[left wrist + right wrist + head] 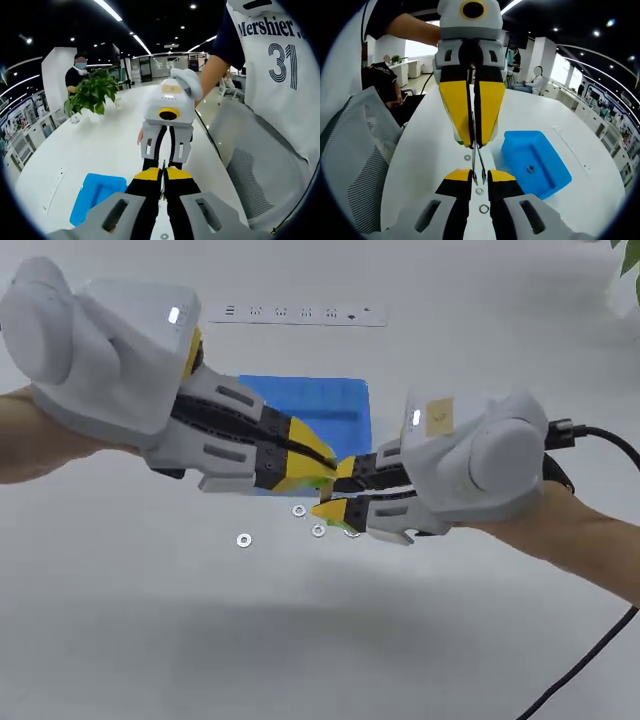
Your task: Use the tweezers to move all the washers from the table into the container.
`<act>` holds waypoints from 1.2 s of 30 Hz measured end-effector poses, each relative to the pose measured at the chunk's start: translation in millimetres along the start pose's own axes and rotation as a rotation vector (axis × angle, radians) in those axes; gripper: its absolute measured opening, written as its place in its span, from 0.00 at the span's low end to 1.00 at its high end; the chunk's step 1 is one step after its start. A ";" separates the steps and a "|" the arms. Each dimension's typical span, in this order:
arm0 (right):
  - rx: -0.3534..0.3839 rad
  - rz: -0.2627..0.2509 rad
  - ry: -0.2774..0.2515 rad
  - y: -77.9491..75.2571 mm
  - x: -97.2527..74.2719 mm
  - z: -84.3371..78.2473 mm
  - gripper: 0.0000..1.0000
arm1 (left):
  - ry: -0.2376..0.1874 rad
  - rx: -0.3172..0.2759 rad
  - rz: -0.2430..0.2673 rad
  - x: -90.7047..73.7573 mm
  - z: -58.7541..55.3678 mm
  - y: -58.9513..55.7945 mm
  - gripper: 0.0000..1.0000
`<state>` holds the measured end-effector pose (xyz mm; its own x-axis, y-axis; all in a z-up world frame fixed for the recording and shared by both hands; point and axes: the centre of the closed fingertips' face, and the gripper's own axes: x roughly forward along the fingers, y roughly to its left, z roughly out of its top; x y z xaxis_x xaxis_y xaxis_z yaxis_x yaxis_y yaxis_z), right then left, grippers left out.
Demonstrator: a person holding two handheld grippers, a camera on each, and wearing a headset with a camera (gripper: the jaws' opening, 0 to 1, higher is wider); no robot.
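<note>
Tweezers (473,120) clamped in left tool (163,176), tips between near-closed jaws of right tool (479,175), contact unclear, washers (480,191) just beneath tips

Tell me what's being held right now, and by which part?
The left tool grips the tweezers along their arms, with the tips sticking out. The right tool brackets those tips; whether it touches them cannot be told.
</note>
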<state>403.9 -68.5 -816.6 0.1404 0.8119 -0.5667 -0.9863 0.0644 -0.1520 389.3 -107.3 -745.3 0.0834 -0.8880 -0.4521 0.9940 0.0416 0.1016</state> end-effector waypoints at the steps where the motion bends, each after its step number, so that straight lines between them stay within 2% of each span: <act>1: 0.008 0.004 0.001 1.1 1.6 -1.4 0.14 | -0.001 -0.006 0.001 0.5 -2.0 -0.5 0.06; 6: 0.021 0.022 0.011 5.5 11.5 -10.7 0.14 | 0.007 -0.041 0.006 2.8 -17.4 -0.4 0.06; 10: 0.037 0.020 0.011 3.1 15.3 -15.3 0.14 | 0.003 -0.051 0.011 4.4 -23.1 1.7 0.06; 19: 0.066 0.018 0.015 -1.4 16.8 -23.6 0.14 | 0.001 -0.062 0.005 11.8 -31.5 7.9 0.06; 29: 0.080 0.025 0.020 1.6 21.7 -29.0 0.14 | 0.007 -0.072 -0.006 13.3 -39.1 6.4 0.06; 36: 0.088 0.026 0.018 1.8 22.0 -29.4 0.14 | -0.005 -0.083 -0.002 13.9 -38.1 6.4 0.06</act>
<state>407.7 -67.5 -853.1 0.1150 0.8037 -0.5839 -0.9934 0.0945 -0.0655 399.5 -102.0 -784.7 0.0813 -0.8906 -0.4474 0.9966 0.0773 0.0272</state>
